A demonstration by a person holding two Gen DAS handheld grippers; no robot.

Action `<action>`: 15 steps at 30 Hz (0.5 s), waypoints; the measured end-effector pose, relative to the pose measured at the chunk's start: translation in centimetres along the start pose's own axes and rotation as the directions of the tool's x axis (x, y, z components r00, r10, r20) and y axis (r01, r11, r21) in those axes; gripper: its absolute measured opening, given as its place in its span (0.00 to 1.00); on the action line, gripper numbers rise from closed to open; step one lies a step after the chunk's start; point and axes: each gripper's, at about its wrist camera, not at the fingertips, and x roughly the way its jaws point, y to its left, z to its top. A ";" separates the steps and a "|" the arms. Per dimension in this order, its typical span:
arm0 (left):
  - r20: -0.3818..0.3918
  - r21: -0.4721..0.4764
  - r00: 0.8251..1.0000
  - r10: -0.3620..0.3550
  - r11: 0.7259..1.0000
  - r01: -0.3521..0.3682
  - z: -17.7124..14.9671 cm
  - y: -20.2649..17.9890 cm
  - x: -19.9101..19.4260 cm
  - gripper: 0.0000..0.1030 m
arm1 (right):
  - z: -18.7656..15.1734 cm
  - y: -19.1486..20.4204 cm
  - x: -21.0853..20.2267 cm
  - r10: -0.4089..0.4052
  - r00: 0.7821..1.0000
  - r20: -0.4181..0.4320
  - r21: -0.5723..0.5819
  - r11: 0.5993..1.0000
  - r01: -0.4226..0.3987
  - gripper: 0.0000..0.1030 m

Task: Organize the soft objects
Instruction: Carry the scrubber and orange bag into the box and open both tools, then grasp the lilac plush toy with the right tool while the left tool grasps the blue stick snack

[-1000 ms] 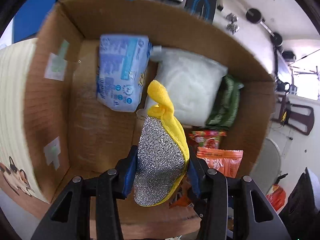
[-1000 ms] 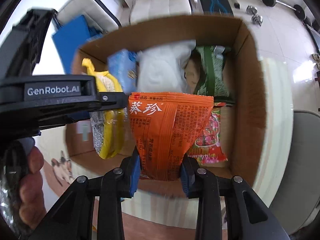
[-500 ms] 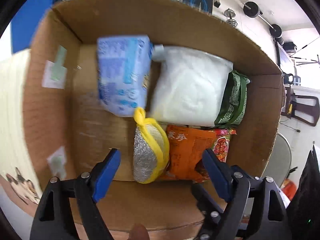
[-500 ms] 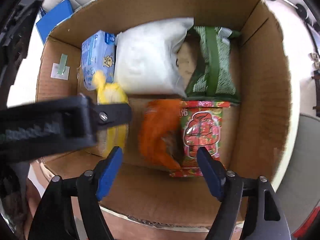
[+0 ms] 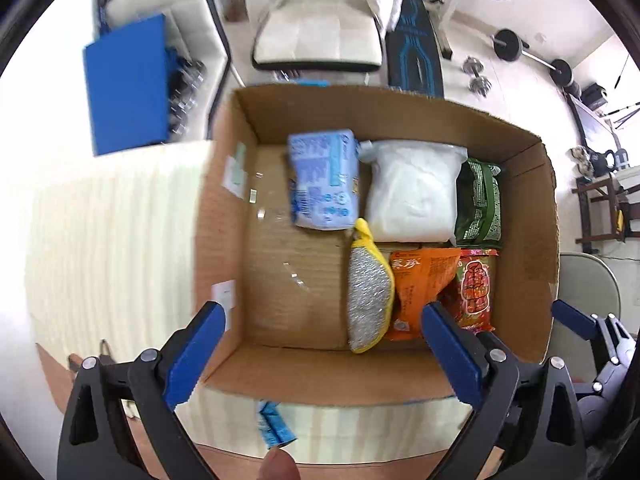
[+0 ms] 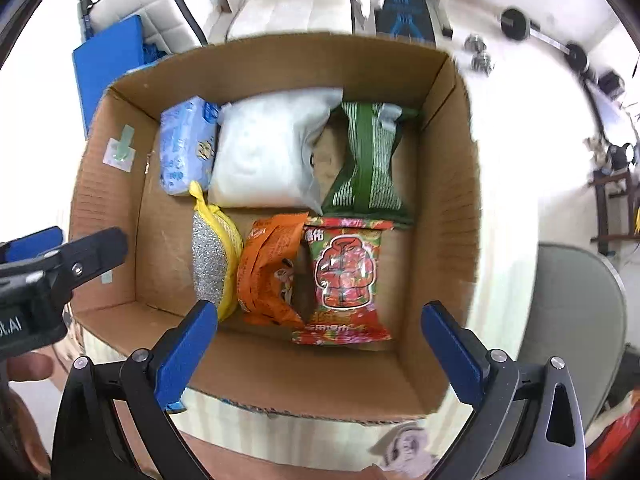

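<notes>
Both tongs, left (image 5: 322, 354) and right (image 6: 318, 344), are opening, empty; only the right view shows the green pack's (image 6: 370, 160) stripes.

— We see a brown cardboard box (image 6: 448, 200); inside, a pale blue printed pack (image 6: 186, 146) and a plain white bag (image 6: 272, 152).

— We also see a green, white-striped packet (image 6: 370, 160), an orange packet (image 6: 272, 272), a red patterned packet (image 6: 344, 276) and a silver glittery, yellow-edged sponge (image 6: 212, 256).
</notes>
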 end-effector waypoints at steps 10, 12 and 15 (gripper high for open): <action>0.241 0.027 0.966 0.096 0.994 -0.105 -6.0 1.0 -7.1 0.97 | -4.3 1.8 -5.6 0.129 0.983 0.134 0.004 0.991 -0.131 1.00; 0.261 0.040 0.962 0.083 0.995 -0.096 -7.7 1.1 -7.8 0.98 | -6.0 1.7 -6.8 0.132 0.973 0.188 0.022 0.990 -0.138 1.00; 0.259 0.063 0.963 0.075 0.994 -0.094 -10.7 1.4 -7.5 0.98 | -10.1 0.5 -8.2 0.080 0.964 0.255 0.067 0.993 -0.100 1.00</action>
